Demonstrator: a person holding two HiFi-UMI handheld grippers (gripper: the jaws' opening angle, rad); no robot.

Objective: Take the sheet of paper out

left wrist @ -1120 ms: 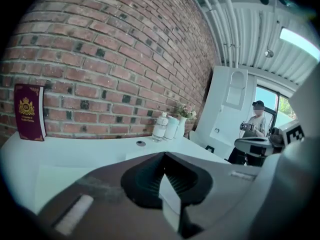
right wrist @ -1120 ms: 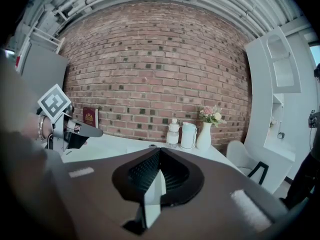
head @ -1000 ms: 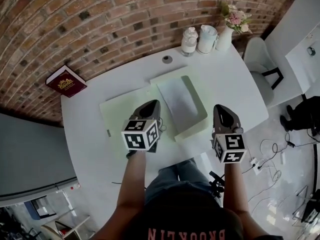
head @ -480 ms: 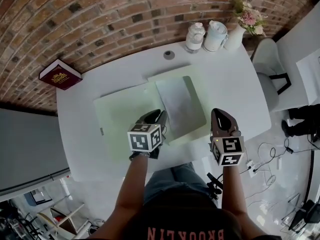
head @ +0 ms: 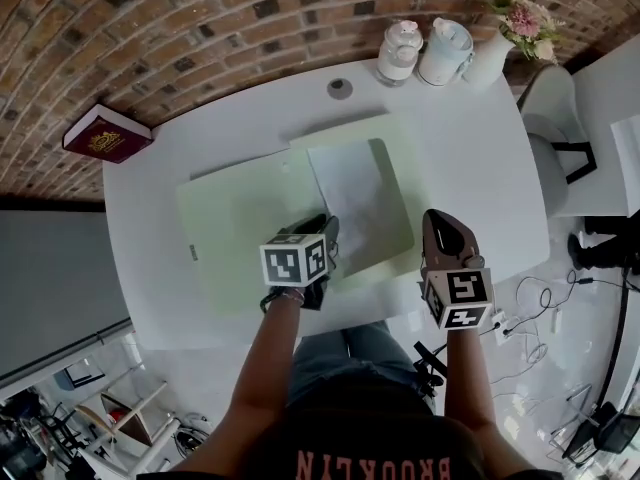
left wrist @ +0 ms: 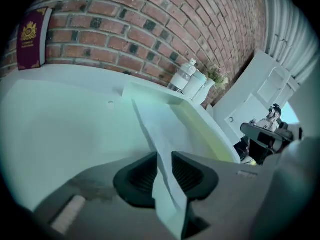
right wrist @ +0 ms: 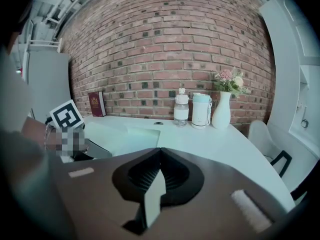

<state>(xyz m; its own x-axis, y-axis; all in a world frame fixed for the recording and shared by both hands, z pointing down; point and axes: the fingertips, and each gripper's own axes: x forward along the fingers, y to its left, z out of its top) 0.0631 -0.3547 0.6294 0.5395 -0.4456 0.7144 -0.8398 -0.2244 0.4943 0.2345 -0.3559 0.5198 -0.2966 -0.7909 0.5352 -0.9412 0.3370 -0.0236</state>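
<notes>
Our left gripper (left wrist: 164, 159) has just been opening its jaws, which stand apart astride the sheet's (head: 355, 193) near-left corner; the sheet runs away from us on the folder (head: 240, 228) mid-tabletop (head: 480, 168), and our right gripper (right wrist: 160, 151) hangs clenched beside it.

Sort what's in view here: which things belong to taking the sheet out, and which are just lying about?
In the job: sheet of paper; open green folder under it; left gripper, jaws just opened, the sheet's edge between them.
Lying about: red book; jar; white jug; vase of flowers; small round disc.
</notes>
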